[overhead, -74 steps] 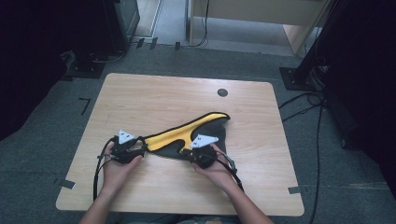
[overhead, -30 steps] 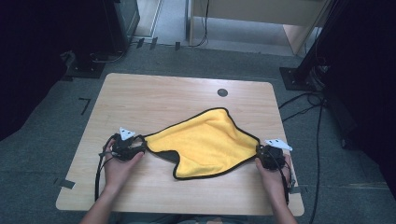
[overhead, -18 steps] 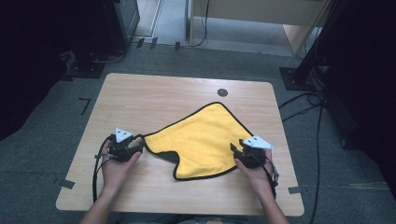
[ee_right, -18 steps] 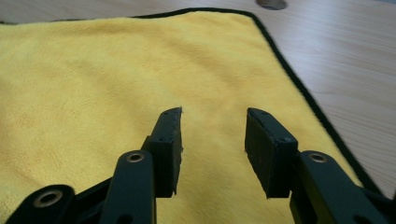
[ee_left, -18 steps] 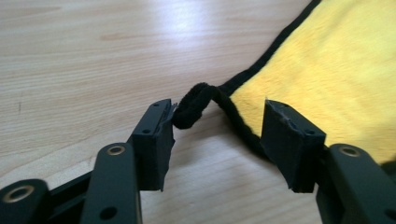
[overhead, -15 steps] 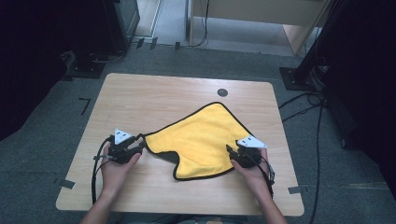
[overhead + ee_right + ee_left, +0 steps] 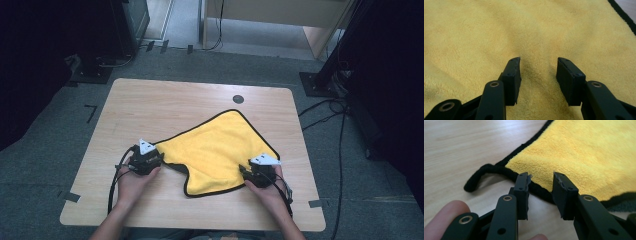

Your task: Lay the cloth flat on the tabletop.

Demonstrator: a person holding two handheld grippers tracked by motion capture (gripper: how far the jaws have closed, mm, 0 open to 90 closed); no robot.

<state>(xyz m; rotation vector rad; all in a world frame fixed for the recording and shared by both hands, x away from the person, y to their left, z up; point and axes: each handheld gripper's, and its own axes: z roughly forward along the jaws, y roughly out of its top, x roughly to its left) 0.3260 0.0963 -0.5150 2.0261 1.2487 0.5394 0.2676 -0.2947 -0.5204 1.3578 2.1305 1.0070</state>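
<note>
A yellow cloth (image 7: 220, 150) with black trim lies spread flat on the wooden table (image 7: 175, 100). My left gripper (image 7: 161, 159) sits at the cloth's left corner. In the left gripper view its jaws (image 7: 540, 185) have just been closing; they still stand apart, with the black hem (image 7: 536, 191) at their tips and not pinched. My right gripper (image 7: 243, 170) rests over the cloth's near right part. Its jaws (image 7: 538, 67) have just been opening and now stand apart above the yellow pile (image 7: 499, 30), with nothing between the pads.
A small black round grommet (image 7: 238, 99) sits in the tabletop beyond the cloth's far corner. Bare wood stretches across the far left of the table. Dark stands and cables (image 7: 325, 105) surround the table on the grey floor.
The right gripper pulled the folded cloth open to the right, let go of its corner, and moved back left onto the cloth. The left gripper's hand stayed at the left corner.
</note>
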